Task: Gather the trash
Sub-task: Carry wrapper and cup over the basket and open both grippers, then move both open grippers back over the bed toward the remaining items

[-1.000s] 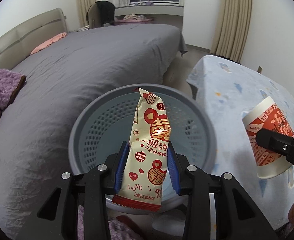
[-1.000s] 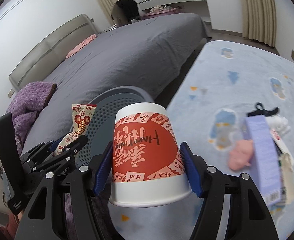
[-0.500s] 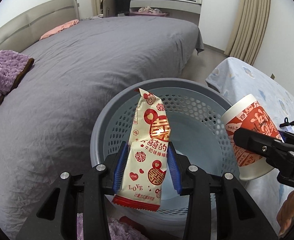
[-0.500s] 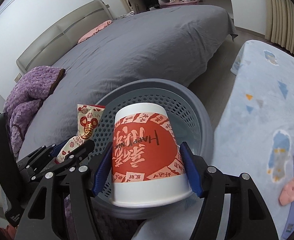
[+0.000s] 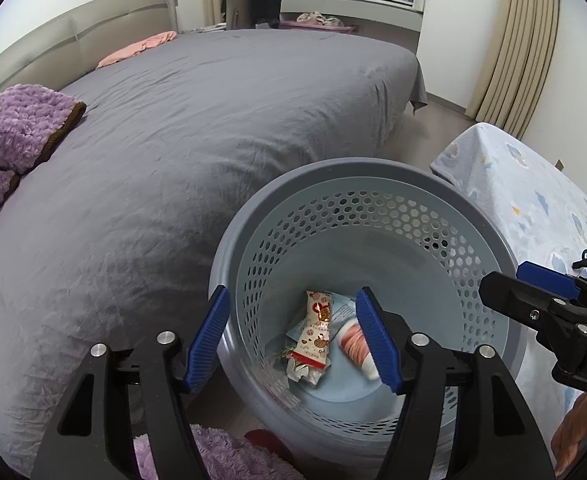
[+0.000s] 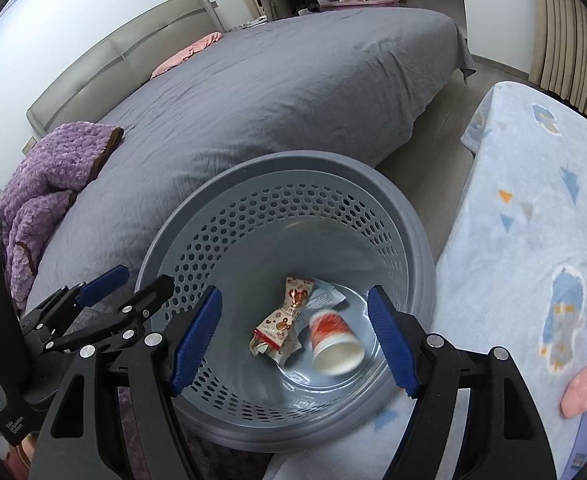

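Observation:
A round grey-blue perforated basket [image 5: 373, 172] stands on the floor between the bed and a low table; it also shows in the right wrist view [image 6: 293, 164]. Inside lie a red-and-cream snack wrapper [image 5: 315, 334] [image 6: 283, 320] and a red-and-white paper cup [image 5: 355, 340] [image 6: 333, 344] on its side, over other bits of packaging. My left gripper [image 5: 293, 336] is open and empty above the basket's near rim. My right gripper [image 6: 293, 336] is open and empty above the basket too. Each gripper shows at the edge of the other's view.
A bed with a grey cover [image 5: 213, 120] fills the left and back. A purple fluffy blanket [image 5: 9, 136] lies on its left. A table with a light blue patterned cloth [image 6: 533, 220] stands to the right, with a pink object [image 6: 585, 388] on it.
Both grippers opened. The snack wrapper left my left gripper and the paper cup left my right gripper; both now lie in the basket's bottom.

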Available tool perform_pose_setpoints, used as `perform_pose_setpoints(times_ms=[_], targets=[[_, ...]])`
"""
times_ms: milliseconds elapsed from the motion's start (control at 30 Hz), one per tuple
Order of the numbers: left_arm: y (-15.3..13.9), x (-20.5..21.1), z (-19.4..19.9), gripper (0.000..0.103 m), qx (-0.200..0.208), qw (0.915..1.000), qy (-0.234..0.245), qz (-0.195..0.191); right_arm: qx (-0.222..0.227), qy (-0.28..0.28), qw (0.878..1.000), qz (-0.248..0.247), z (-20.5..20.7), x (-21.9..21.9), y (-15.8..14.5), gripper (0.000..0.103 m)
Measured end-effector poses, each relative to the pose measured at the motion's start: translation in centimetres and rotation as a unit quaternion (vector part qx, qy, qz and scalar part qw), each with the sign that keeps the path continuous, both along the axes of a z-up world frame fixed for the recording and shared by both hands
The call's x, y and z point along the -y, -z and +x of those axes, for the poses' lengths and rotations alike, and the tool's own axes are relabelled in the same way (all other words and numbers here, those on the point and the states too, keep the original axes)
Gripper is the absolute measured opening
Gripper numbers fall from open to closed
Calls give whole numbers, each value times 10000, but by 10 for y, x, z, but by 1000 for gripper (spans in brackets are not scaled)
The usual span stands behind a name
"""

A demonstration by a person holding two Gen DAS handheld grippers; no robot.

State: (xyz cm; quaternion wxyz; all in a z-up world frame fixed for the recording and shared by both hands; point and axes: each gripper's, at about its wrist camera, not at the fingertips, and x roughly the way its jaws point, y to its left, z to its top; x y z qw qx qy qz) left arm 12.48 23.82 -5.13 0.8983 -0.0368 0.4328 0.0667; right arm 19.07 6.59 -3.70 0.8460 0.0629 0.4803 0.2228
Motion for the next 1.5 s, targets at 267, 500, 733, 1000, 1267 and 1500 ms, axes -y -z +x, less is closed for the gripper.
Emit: perform_pose_setpoints(times_ms=[267, 500, 733, 1000, 1267, 1500], targets=[[-2, -1, -6, 73, 18, 10000, -63, 37, 13, 94, 9999, -34, -5, 5, -1, 72], [-10, 2, -12, 80, 72, 9999, -81, 61, 13, 179, 9998, -13, -12, 11, -7, 72], [-21, 6, -17, 87, 168, 9997, -138, 113, 48, 219, 9997, -10, -18, 19, -17, 72], [-26, 18, -20, 88, 173, 9998, 3, 20, -21, 485, 9988, 39, -25, 45, -24, 72], [-42, 41, -29, 88, 282, 9990, 320, 89, 212, 963, 9951, 42, -51, 89, -40, 72], [-55, 67, -38, 88, 361, 9977, 575, 85, 274, 1321, 9908, 99, -79, 129, -49, 72]])
